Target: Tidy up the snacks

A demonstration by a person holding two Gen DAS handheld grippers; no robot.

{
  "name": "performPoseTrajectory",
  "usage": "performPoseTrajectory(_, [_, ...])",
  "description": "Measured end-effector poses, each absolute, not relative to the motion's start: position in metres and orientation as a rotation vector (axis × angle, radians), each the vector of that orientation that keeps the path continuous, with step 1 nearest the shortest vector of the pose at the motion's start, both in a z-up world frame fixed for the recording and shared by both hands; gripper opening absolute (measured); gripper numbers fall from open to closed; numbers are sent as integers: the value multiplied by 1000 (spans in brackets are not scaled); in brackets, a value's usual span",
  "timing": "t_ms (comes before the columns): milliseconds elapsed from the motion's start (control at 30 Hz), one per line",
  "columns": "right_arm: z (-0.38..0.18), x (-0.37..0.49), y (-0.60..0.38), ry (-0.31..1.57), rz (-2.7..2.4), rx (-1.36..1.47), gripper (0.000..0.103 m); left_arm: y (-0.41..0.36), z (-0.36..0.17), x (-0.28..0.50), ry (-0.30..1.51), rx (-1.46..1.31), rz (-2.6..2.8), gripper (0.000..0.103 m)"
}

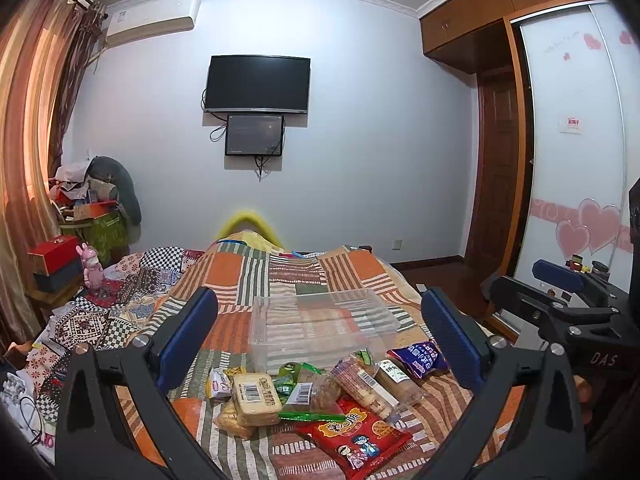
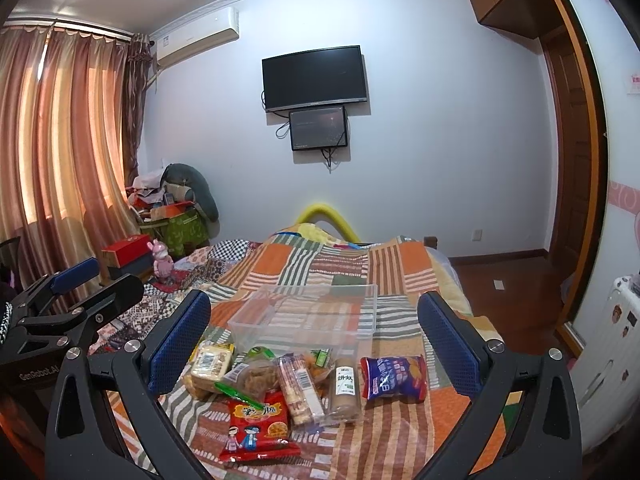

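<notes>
Nearest to you, your left gripper [image 1: 320, 332] and your right gripper [image 2: 314, 334] both hang above the bed with jaws spread wide and nothing between the blue pads. Just past them, a heap of snacks lies on the striped patchwork bedspread [image 2: 400, 432]. The red snack bag [image 2: 258, 426] sits nearest, flat on the cover. To its right lie a long clear-wrapped biscuit pack [image 2: 300, 390] and a brown cylinder pack with a green label [image 2: 345, 394], side by side. Further right, a little apart, is the blue-purple chip bag [image 2: 393, 377]. On the left of the heap, a pale boxed cake pack [image 1: 256, 398] rests on other wrapped items, with a green strip [image 1: 312, 416] across the middle. Beyond the pile stands the clear plastic bin [image 1: 320, 320], upright; through its walls it looks empty, though the stripes showing through make that hard to confirm.
</notes>
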State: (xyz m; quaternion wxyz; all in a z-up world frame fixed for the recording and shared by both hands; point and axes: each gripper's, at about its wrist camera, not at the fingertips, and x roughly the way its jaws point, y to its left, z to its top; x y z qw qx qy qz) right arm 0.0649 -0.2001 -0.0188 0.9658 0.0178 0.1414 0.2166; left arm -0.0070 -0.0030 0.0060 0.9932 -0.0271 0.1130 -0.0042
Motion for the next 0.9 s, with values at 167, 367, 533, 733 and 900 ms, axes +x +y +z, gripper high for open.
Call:
performPoseTrajectory(167, [-19, 65, -200, 287, 437, 36, 103, -4, 5, -6, 226, -53, -8, 103])
performPoseTrajectory(367, [-19, 64, -200, 284, 438, 38, 103, -6, 6, -5, 225, -51, -9, 103])
performPoseTrajectory(533, [-19, 64, -200, 283, 439, 38, 103, -6, 6, -5, 225, -52, -9, 103])
performPoseTrajectory(733, [-19, 62, -200, 279, 441, 37, 103, -6, 5, -5, 222, -52, -11, 103])
performPoseTrajectory(900, [-19, 62, -199, 279, 442, 36, 103, -8, 4, -4, 223, -50, -17, 103])
